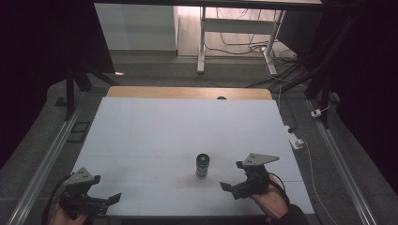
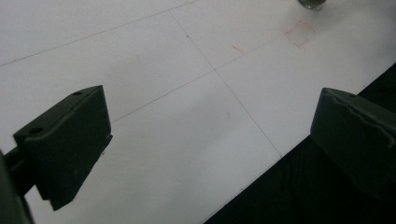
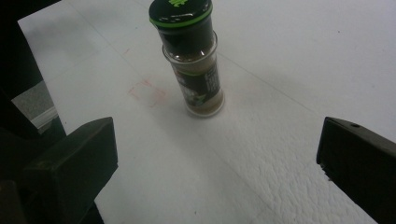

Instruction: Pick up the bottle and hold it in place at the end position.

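1. A small spice jar [image 1: 202, 166] with a dark, green-rimmed lid is seen upright on the white table [image 1: 155, 136], in the lower middle of the high view, slightly right of centre.

2. In the right gripper view the same spice jar [image 3: 192, 60] stands in the upper middle of the frame, ahead of the jaws and well clear of both; brown powder can be made out through the glass, and a faint reddish mark [image 3: 147, 92] lies on the surface just to its left.

3. The right gripper [image 1: 231, 188] is held at the lower right of the high view, near the jar but apart from it. Its jaws are spread wide and nothing is held between them.

4. The left gripper [image 1: 111, 198] is kept at the lower left corner of the high view, well apart from the jar. Its jaws are likewise spread wide and empty, with bare table seen between them in the left gripper view.

5. The jar's base [image 2: 312, 4] is just caught at the top right edge of the left gripper view.

6. Progress is judged to be at the very start: the jar is untouched and no grasp has been made. An approach by the right gripper, a closing on the jar and any lifting or moving are all left to be done.
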`<state>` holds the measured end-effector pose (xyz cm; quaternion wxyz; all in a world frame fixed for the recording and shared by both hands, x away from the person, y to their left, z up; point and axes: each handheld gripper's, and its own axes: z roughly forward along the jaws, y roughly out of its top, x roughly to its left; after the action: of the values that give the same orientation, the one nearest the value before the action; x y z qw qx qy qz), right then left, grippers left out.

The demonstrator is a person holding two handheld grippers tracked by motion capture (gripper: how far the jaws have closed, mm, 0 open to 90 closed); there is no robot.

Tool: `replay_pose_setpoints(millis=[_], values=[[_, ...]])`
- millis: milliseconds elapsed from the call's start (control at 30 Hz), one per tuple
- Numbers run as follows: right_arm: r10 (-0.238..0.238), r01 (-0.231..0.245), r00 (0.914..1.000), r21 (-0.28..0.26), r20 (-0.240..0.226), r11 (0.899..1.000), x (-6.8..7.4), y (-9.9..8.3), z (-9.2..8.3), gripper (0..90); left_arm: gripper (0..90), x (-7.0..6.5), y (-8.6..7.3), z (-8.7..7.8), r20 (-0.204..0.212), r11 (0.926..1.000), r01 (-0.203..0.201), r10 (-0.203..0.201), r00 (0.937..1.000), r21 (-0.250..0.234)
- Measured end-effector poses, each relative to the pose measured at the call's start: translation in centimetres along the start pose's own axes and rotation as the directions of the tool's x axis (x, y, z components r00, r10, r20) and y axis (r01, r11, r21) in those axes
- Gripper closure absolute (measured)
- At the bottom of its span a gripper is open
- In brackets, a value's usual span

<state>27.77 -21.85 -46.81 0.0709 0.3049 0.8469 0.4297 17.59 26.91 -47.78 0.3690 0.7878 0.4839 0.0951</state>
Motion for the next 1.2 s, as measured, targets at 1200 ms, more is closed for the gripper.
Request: replay_pose_setpoints(millis=[1200], values=[[-0.085, 0.086, 0.9963, 0.140, -0.012, 0.986, 0.4, 2.1, 7.9, 0.0, 0.0, 0.0, 0.0, 0.1, 0.002, 1.0000, 0.000, 0.000, 1.0000, 0.005]])
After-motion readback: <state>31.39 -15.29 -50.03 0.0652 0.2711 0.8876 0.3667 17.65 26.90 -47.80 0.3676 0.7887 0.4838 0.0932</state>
